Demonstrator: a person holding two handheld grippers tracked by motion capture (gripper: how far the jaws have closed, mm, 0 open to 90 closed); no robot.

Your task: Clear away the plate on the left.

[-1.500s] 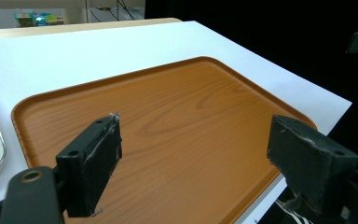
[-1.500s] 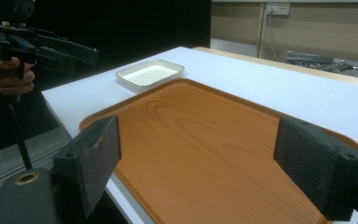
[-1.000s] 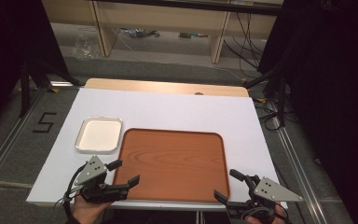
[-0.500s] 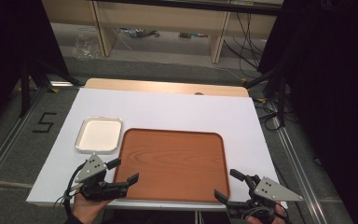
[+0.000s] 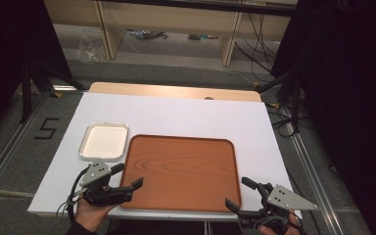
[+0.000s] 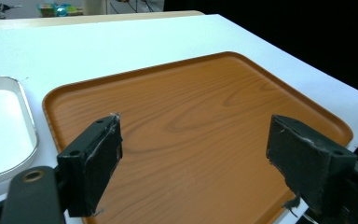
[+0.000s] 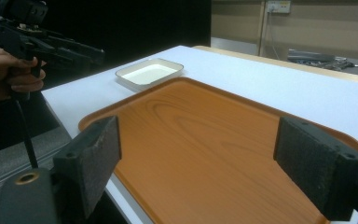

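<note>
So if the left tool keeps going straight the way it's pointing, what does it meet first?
Probably the brown wood-grain tray: the open left tool points across its near corner, and nothing lies on it. Height above it is unclear.

Two black jaws of the right gripper [image 7: 198, 163] stand wide apart, with nothing between them, above the near part of a wood-grain tray [image 7: 205, 140]. The tray lies on a white table [image 7: 270, 88]. Beyond its far corner sits a white dish [image 7: 150, 73]. At upper left a hand [image 7: 7, 72] holds the left gripper [image 7: 51, 44].
</note>
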